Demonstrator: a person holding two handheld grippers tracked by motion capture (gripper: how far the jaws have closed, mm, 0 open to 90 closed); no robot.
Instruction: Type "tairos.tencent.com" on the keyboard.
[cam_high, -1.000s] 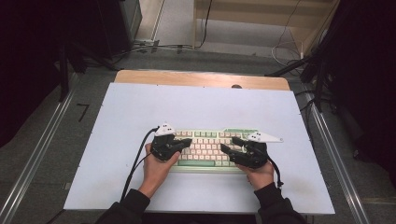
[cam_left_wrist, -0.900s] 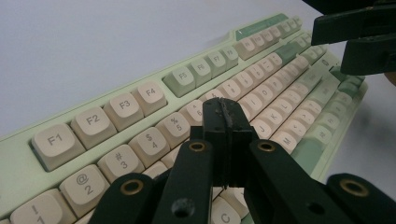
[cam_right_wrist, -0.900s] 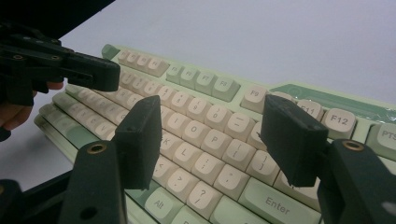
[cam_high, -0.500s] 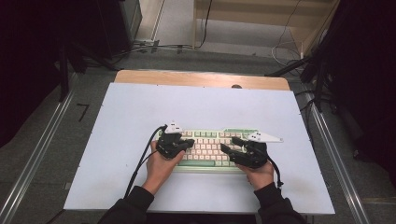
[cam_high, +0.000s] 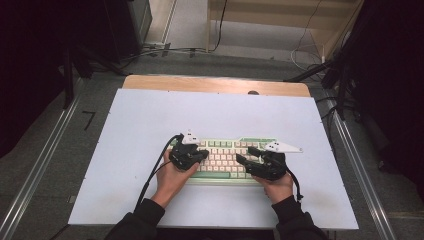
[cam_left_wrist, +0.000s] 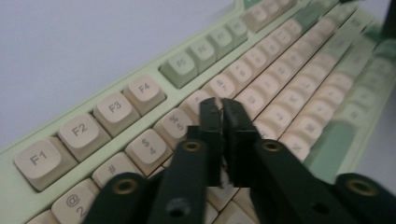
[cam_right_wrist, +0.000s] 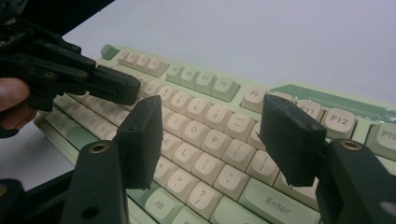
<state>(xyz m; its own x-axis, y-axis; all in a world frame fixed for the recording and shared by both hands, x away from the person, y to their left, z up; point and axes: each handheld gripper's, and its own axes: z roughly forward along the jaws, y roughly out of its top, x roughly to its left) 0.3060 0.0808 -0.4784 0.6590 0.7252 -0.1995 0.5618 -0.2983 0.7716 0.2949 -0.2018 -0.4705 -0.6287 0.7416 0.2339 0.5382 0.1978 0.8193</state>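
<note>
Overhead, my left gripper (cam_high: 199, 154) and right gripper (cam_high: 248, 159) both rest over the green keyboard (cam_high: 225, 148) lying mid-mat (cam_high: 150, 120); compared with 1 second back, my left hand sits a touch further in along the keys.

Along my left gripper (cam_left_wrist: 222, 103), the tips are nearly together with nothing between them, having just eased apart, poised above the number row (cam_left_wrist: 173, 122). Pressing here could catch 2 keys.

Along my right gripper (cam_right_wrist: 210, 126), the jaws gape wide over the letter keys (cam_right_wrist: 202, 137), empty; dropping could clip the Enter key (cam_right_wrist: 275, 201).
</note>
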